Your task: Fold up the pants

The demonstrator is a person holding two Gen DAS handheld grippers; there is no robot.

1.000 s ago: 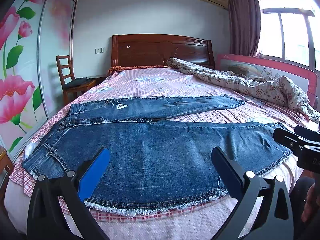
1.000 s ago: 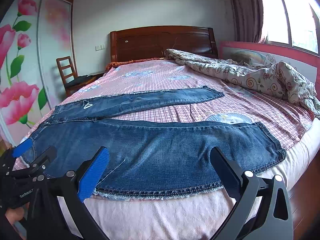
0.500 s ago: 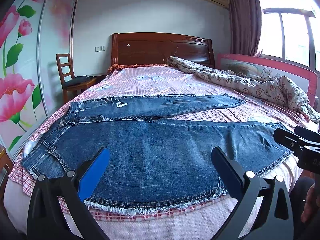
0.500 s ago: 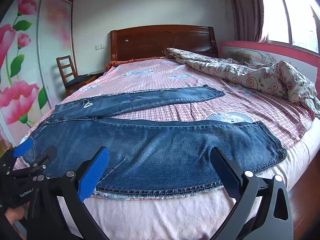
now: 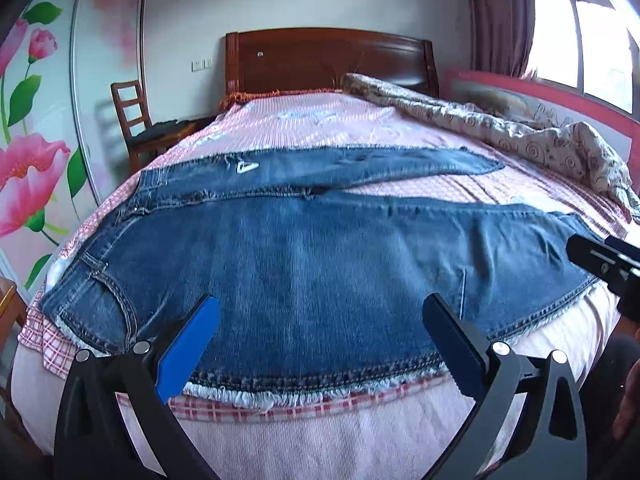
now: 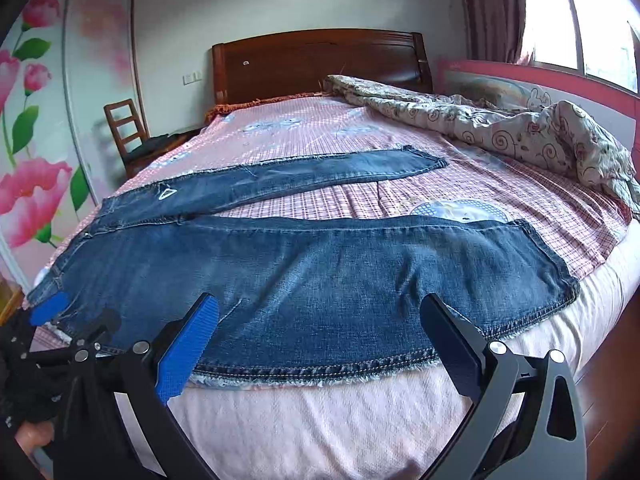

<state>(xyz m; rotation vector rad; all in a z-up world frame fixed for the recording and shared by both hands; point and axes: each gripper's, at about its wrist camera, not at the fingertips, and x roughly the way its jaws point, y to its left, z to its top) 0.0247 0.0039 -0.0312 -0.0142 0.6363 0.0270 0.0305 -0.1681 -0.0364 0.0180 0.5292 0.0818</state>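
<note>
Lying flat across the bed's (image 5: 320, 432) near edge, jeans (image 5: 320, 264) spread w/ legs apart, waistband twd the left side, hems twd the right. Left gripper (image 5: 320, 344) hovers over the near leg's frayed edge, fingers wide apart, nothing held. Right gripper (image 6: 318, 340) likewise, spread wide & empty, above the same leg. Rumpled quilt (image 6: 500, 128) sits along the far right side.

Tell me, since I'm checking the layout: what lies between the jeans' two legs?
Only bare pink checked bedsheet lies between the blue denim jeans' legs, clearest in the right wrist view.

Home bedroom: bed (image 5: 320, 432) w/ wooden headboard (image 5: 326, 60), floral wardrobe (image 5: 36, 128).
</note>
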